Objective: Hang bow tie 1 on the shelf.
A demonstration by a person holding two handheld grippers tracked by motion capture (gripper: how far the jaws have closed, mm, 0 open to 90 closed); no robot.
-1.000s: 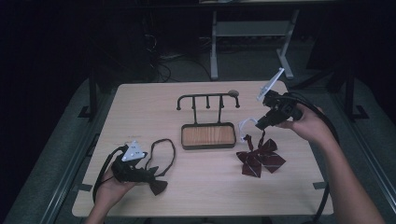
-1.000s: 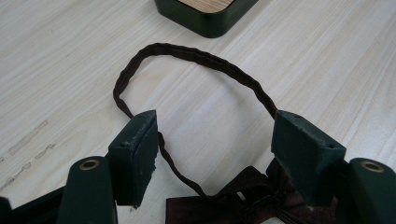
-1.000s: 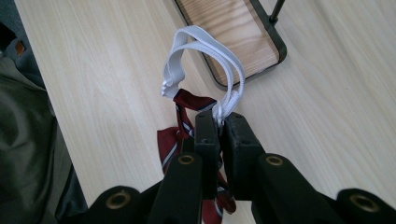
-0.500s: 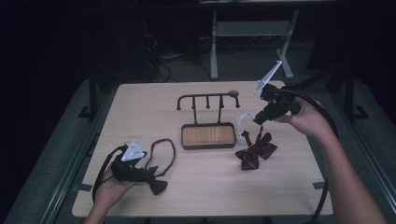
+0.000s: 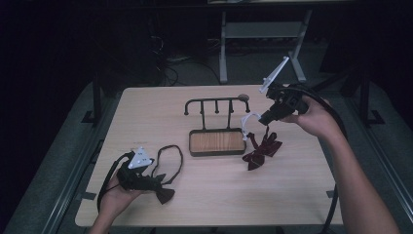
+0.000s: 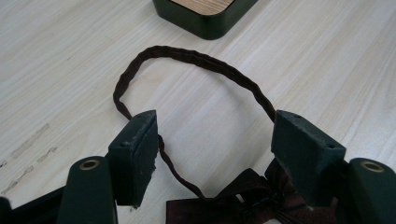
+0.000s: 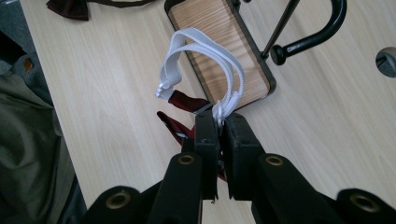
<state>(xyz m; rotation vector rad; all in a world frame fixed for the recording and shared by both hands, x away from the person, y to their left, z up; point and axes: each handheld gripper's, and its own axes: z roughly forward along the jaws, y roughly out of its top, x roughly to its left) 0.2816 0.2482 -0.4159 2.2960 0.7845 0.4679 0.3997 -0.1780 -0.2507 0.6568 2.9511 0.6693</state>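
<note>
High view, two bow ties [image 5: 261,148], two grippers [image 5: 263,118]

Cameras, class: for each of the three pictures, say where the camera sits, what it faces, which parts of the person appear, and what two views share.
High view: above the near table edge, facing forward and down on the table; both forearms, left gripper, right gripper.
Left gripper view: on the left gripper, facing the dark bow tie; jaws apart.
Right gripper view: on the right gripper, facing the white strap; jaws pinching it.
Shared: the stand.
</note>
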